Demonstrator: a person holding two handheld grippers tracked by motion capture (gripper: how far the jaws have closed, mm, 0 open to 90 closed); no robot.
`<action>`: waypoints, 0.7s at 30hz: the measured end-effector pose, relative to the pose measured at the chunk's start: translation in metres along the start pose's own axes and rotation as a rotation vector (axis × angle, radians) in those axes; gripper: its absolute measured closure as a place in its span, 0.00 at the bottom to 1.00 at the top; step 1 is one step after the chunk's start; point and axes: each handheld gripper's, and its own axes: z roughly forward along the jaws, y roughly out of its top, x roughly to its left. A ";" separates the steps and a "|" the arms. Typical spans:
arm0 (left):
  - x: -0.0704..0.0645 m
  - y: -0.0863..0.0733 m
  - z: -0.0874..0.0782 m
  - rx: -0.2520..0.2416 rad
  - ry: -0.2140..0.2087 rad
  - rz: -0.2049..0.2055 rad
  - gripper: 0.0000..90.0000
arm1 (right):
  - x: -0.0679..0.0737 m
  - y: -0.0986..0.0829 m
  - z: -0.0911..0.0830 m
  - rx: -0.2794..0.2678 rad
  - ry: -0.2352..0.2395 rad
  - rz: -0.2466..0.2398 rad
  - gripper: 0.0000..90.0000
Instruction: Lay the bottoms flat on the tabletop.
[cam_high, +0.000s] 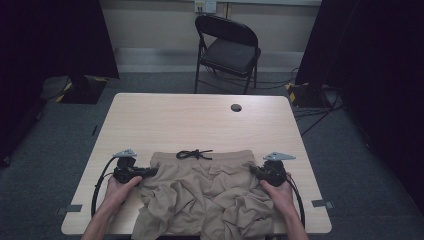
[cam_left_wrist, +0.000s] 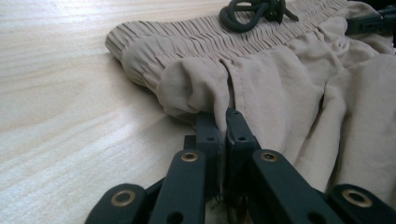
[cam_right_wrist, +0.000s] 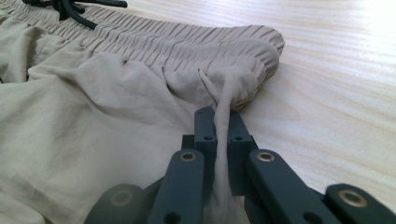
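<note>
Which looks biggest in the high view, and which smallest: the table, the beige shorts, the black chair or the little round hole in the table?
1. table
2. beige shorts
3. black chair, though it stands farther from the camera, so it may look smaller than it is
4. round hole

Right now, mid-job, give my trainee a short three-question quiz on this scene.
1. True or false: the left tongs are shut on a fold of the beige shorts.
2. What dark thing lies on the waistband? A) a belt B) a drawstring C) a cable
3. Fill in: the right tongs pinch fabric just below the ____ corner.

Key: 1 true; 2 B; 3 waistband.
</note>
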 end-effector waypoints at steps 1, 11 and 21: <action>0.000 0.000 0.000 -0.009 0.003 -0.002 0.97 | 0.000 0.000 -0.001 -0.005 0.002 0.000 0.97; -0.001 0.004 -0.009 -0.079 0.007 -0.012 0.97 | -0.002 0.005 -0.010 -0.069 0.007 0.031 0.97; -0.009 0.016 -0.018 -0.123 -0.001 0.022 0.97 | -0.002 0.016 -0.026 -0.144 0.001 0.040 0.97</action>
